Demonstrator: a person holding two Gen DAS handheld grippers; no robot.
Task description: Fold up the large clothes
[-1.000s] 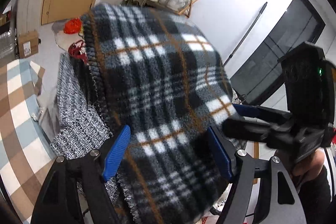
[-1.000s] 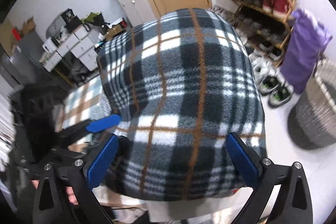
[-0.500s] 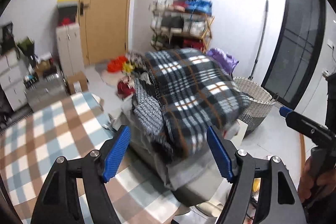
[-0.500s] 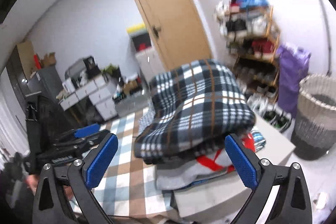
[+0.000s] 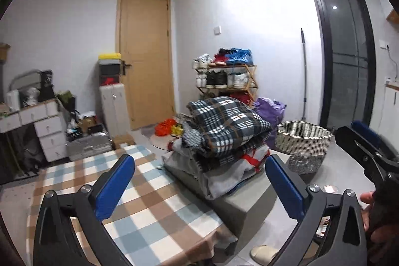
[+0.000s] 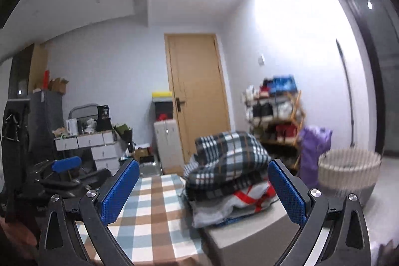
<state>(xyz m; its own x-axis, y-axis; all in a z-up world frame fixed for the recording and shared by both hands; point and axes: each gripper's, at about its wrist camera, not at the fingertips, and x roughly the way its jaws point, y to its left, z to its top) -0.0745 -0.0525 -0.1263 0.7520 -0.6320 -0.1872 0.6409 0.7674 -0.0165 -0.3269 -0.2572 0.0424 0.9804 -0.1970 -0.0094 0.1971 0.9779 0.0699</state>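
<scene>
Withdrawing: both tongs, left tongs point(image 5: 199, 187) opening, right tongs point(image 6: 203, 191) gaping, empty; plaid garment point(image 5: 227, 124) lying folded atop pile.

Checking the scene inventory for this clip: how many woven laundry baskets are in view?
1. The woven laundry basket stands on the floor right of the stack of folded clothes, in front of the purple bag. Another could be hidden behind the stack.
</scene>
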